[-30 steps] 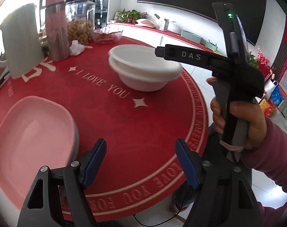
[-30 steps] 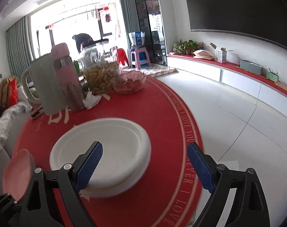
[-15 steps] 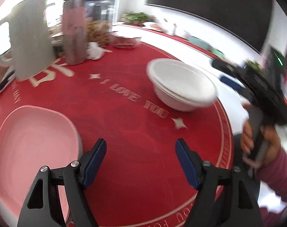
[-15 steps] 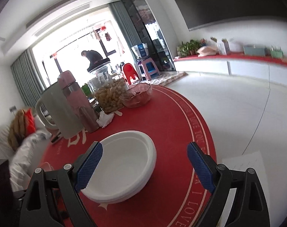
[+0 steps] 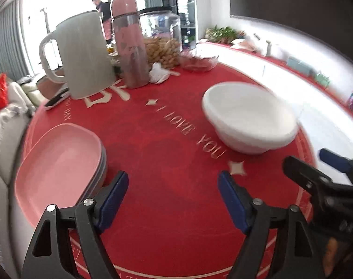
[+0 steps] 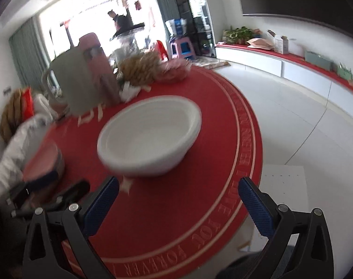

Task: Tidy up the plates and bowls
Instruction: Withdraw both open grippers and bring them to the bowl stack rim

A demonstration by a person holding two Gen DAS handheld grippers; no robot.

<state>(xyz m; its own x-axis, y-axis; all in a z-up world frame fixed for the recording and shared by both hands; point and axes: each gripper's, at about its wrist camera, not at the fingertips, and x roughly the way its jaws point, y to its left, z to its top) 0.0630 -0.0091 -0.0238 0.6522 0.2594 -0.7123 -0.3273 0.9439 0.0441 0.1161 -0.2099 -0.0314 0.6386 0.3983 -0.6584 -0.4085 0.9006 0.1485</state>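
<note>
Now both hand-held grippers (image 5: 171,200) (image 6: 178,205) gape wide, empty.

The red cloth (image 5: 167,162) covering the round surface carries pale raised lettering. Across its middle, between two small star marks, runs "I LOVE YOU". Along the curved border at its edge, the right wrist view shows "YOU FOREVER"; the rest of that ring is too blurred to read. Large pale characters near the jug (image 5: 83,55) cannot be made out.
</note>
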